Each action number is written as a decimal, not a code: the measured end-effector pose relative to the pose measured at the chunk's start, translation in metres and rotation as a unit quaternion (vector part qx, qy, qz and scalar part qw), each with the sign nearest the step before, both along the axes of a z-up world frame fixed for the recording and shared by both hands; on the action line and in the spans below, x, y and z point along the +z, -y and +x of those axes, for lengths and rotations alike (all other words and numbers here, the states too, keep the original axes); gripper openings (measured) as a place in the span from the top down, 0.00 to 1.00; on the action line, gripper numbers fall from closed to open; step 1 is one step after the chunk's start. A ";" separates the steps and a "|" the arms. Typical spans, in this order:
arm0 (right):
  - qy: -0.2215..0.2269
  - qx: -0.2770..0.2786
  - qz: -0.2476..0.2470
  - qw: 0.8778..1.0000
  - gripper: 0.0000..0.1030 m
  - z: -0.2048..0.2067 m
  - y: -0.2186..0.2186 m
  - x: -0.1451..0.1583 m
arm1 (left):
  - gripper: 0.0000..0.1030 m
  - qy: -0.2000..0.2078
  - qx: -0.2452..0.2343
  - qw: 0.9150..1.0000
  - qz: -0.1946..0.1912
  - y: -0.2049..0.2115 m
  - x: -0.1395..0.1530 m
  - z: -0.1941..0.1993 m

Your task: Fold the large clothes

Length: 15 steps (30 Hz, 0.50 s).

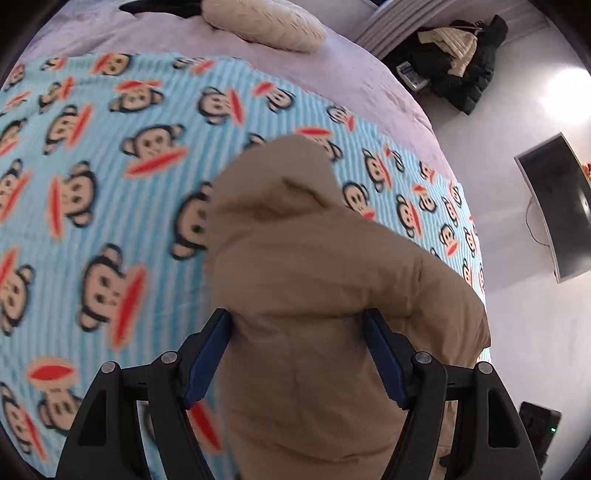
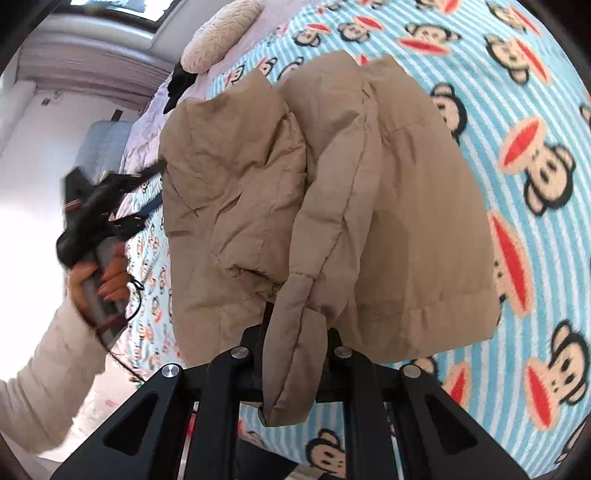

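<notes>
Right gripper (image 2: 291, 354) jaws pinch tan jacket (image 2: 332, 192); left (image 1: 299, 354) spread wide.

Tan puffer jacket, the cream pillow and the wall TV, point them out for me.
Tan puffer jacket (image 2: 406, 206), right wrist view, quilted body panel.
Cream pillow (image 1: 266, 22), left wrist view, middle.
Wall TV (image 1: 557, 199), left wrist view, dark screen.

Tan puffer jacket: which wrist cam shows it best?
Right wrist: the tan puffer jacket shows both quilted folds over the monkey blanket. Left wrist shows only a blurred bunch between the left gripper fingers.

1 jacket (image 2: 332, 206), 1 blanket (image 1: 110, 184), 1 pillow (image 1: 266, 22), 2 tongs (image 1: 299, 354).
</notes>
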State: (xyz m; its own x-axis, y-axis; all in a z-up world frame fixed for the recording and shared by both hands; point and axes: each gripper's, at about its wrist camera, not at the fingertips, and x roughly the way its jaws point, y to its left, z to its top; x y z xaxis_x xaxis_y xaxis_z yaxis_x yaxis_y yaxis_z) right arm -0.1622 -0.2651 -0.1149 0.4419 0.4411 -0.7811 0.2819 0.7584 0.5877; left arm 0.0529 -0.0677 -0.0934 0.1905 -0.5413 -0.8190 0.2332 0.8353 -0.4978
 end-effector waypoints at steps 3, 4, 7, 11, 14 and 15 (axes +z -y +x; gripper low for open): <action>0.013 0.008 -0.047 0.999 0.88 -0.004 0.007 0.008 | 0.28 0.035 -0.030 0.999 0.014 0.032 0.010 -0.018; 0.014 0.004 -0.055 0.998 0.88 -0.008 0.012 0.008 | 0.29 0.040 -0.036 0.998 0.015 0.046 0.007 -0.019; 0.004 -0.033 -0.039 0.999 0.88 -0.025 0.037 -0.005 | 0.28 0.056 -0.050 0.997 0.035 0.094 0.002 -0.012; -0.024 -0.102 0.008 0.994 0.75 -0.039 0.075 -0.030 | 0.28 0.086 -0.058 0.990 0.099 0.137 -0.010 -0.014; -0.010 -0.160 -0.002 0.987 0.64 -0.053 0.102 -0.011 | 0.28 0.084 -0.052 0.989 0.106 0.143 -0.015 -0.012; 0.009 -0.180 -0.007 0.984 0.62 -0.059 0.113 0.003 | 0.28 0.083 -0.051 0.990 0.105 0.143 -0.018 -0.009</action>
